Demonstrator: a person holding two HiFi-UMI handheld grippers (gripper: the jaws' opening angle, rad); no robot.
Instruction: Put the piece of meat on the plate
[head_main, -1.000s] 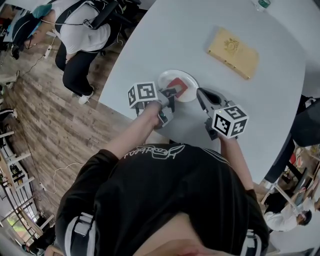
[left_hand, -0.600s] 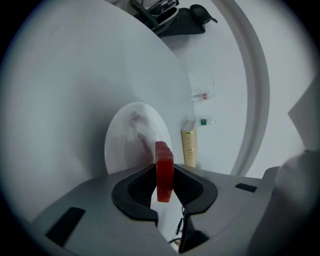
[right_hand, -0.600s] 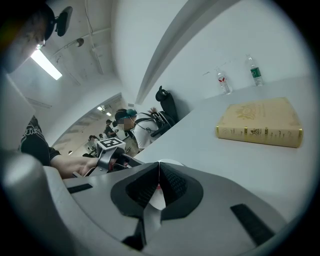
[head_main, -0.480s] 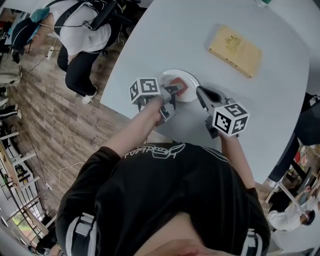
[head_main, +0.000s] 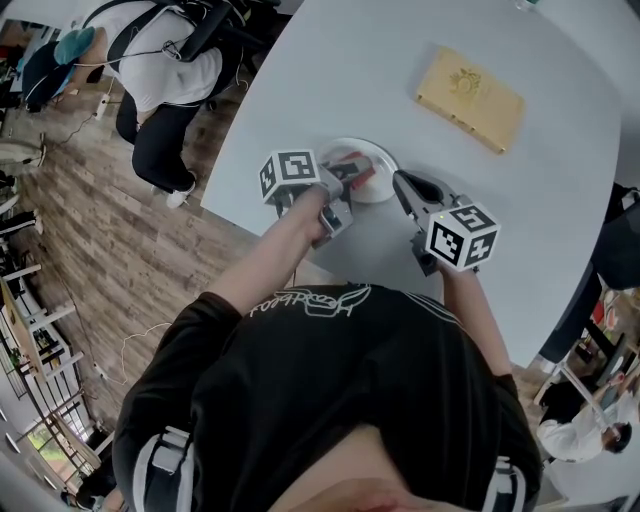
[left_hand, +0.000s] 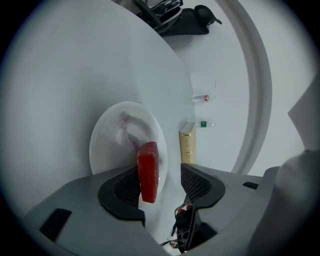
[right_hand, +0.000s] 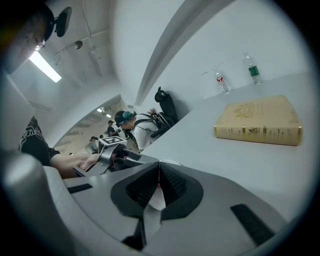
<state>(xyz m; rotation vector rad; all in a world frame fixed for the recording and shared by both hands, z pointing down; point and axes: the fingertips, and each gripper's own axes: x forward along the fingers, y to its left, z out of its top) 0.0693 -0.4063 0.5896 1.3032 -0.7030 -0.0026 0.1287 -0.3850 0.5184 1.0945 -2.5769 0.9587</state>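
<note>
Watching the left gripper (left_hand: 161, 176), we noted its jaws had just been opening, now released: the piece of meat (left_hand: 148, 170) stood on edge between them, beside one jaw, clear of the other, over the plate (left_hand: 111, 137). The right gripper's (right_hand: 159, 175) jaws were clenched, empty.

plate (left_hand: 107, 125) glossy | meat (left_hand: 148, 170) matt | table (head_main: 350, 70) smooth matt | floor (head_main: 95, 250) wood

Nothing is legible, not even the shirt print (head_main: 305, 302).
</note>
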